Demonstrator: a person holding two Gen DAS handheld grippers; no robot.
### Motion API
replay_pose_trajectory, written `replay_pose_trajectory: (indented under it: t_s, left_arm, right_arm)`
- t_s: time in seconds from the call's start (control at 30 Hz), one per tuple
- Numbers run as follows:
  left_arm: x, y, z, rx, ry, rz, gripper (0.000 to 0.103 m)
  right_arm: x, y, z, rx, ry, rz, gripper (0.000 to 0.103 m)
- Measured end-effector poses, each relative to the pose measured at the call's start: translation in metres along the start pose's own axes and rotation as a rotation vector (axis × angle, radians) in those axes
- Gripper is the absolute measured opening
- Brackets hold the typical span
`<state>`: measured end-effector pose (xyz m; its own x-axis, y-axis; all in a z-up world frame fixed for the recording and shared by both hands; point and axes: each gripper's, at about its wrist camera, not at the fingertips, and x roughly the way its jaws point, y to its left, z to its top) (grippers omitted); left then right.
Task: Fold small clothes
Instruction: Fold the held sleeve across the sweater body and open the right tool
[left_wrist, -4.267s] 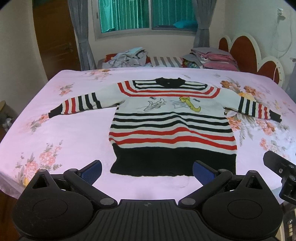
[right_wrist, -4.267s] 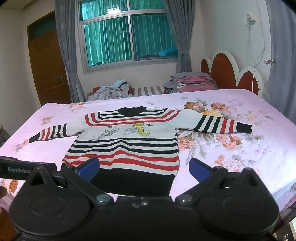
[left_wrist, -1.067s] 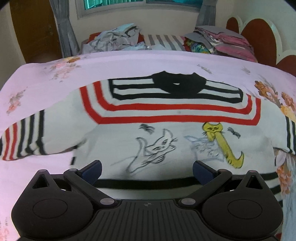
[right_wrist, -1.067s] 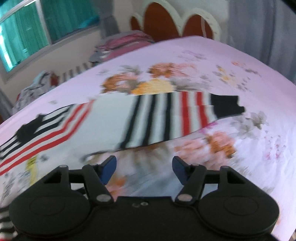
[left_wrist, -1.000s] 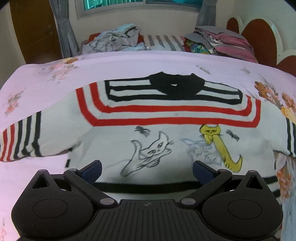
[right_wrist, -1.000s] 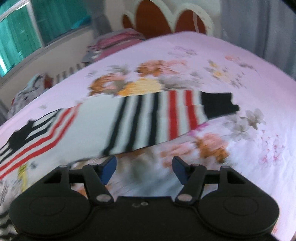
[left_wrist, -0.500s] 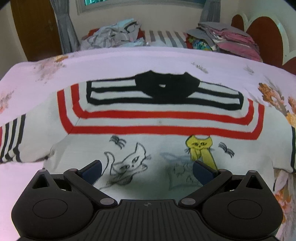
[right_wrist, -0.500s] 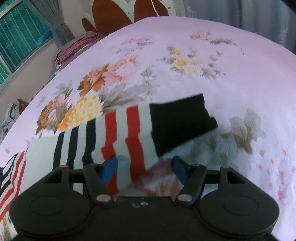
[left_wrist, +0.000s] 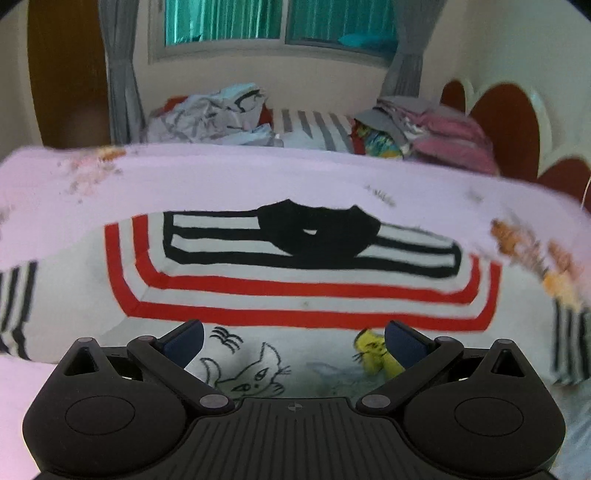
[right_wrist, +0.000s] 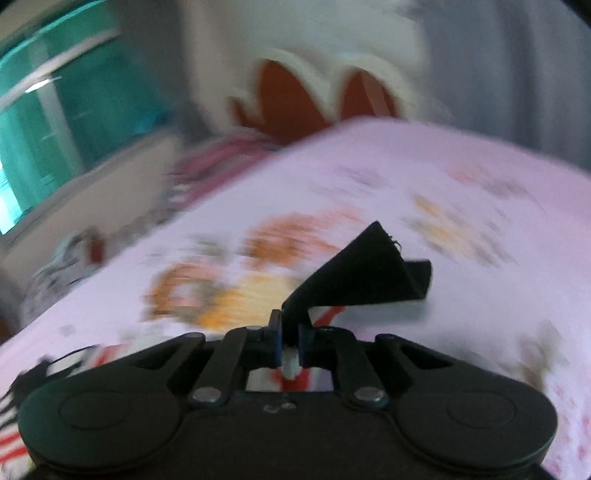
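A small white sweater (left_wrist: 303, 295) with red and black stripes, a black collar (left_wrist: 317, 236) and cartoon cats lies flat on the pink floral bed. My left gripper (left_wrist: 293, 341) hovers open over the chest, just below the red stripes, nothing between its fingers. In the blurred right wrist view my right gripper (right_wrist: 290, 332) is shut on the sweater's right sleeve at its black cuff (right_wrist: 369, 277), which stands up off the bedspread (right_wrist: 461, 229), folded into a peak. Red and white stripes of the sleeve show under the jaws.
Piles of loose clothes (left_wrist: 214, 114) and folded pink and grey laundry (left_wrist: 436, 129) lie past the bed's far edge under the window. A red and white scalloped headboard (left_wrist: 509, 122) stands at the right. A brown door (left_wrist: 62, 74) is at the far left.
My right gripper closed on the sleeve's black cuff and lifted it off the bed. My left gripper moved forward over the sweater toward the collar, still open.
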<state>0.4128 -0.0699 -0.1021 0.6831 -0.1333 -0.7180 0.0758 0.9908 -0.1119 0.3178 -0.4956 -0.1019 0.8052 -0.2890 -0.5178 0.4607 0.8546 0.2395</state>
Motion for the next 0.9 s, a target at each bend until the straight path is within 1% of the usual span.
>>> replay_pose_trajectory:
  t_s: [0.1, 0.17, 0.27, 0.33, 0.4, 0.47, 0.53, 0.6, 0.67, 0.73, 0.77, 0.83, 0.9]
  left_arm:
    - [0.001, 0.023, 0.010, -0.094, 0.021, -0.057, 0.103]
    - [0.001, 0.038, 0.011, -0.133, 0.020, -0.064, 0.103]
    - [0.003, 0.061, 0.011, -0.159, 0.007, -0.061, 0.103]
    - [0.005, 0.077, 0.009, -0.174, 0.004, -0.070, 0.103]
    - [0.009, 0.092, 0.005, -0.197, 0.006, -0.090, 0.103]
    - [0.013, 0.102, 0.003, -0.209, 0.012, -0.095, 0.103]
    - [0.020, 0.108, 0.001, -0.209, 0.027, -0.101, 0.103]
    - [0.029, 0.109, -0.002, -0.212, 0.051, -0.120, 0.103]
    - [0.036, 0.105, -0.004, -0.208, 0.070, -0.147, 0.103]
    - [0.044, 0.095, -0.008, -0.195, 0.096, -0.178, 0.103]
    - [0.051, 0.089, -0.010, -0.189, 0.118, -0.204, 0.103]
    - [0.062, 0.076, -0.014, -0.172, 0.158, -0.235, 0.103]
    - [0.071, 0.064, -0.018, -0.150, 0.172, -0.255, 0.103]
  right_arm:
    - [-0.005, 0.071, -0.004, -0.131, 0.013, 0.152, 0.008]
    - [-0.006, 0.121, -0.016, -0.199, 0.042, 0.253, 0.008]
    - [0.001, 0.187, -0.043, -0.275, 0.113, 0.367, 0.008]
    - [0.012, 0.228, -0.069, -0.332, 0.176, 0.416, 0.008]
    - [0.024, 0.254, -0.092, -0.346, 0.252, 0.445, 0.008]
    - [0.032, 0.274, -0.115, -0.373, 0.310, 0.453, 0.008]
    - [0.033, 0.285, -0.133, -0.378, 0.364, 0.464, 0.011]
    - [0.030, 0.291, -0.141, -0.372, 0.392, 0.464, 0.027]
    - [0.020, 0.290, -0.143, -0.380, 0.396, 0.473, 0.036]
    - [0.007, 0.282, -0.135, -0.395, 0.370, 0.473, 0.037]
    - [0.001, 0.281, -0.135, -0.398, 0.354, 0.461, 0.037]
    - [-0.017, 0.263, -0.127, -0.411, 0.313, 0.423, 0.039]
    - [-0.030, 0.237, -0.123, -0.439, 0.281, 0.370, 0.047]
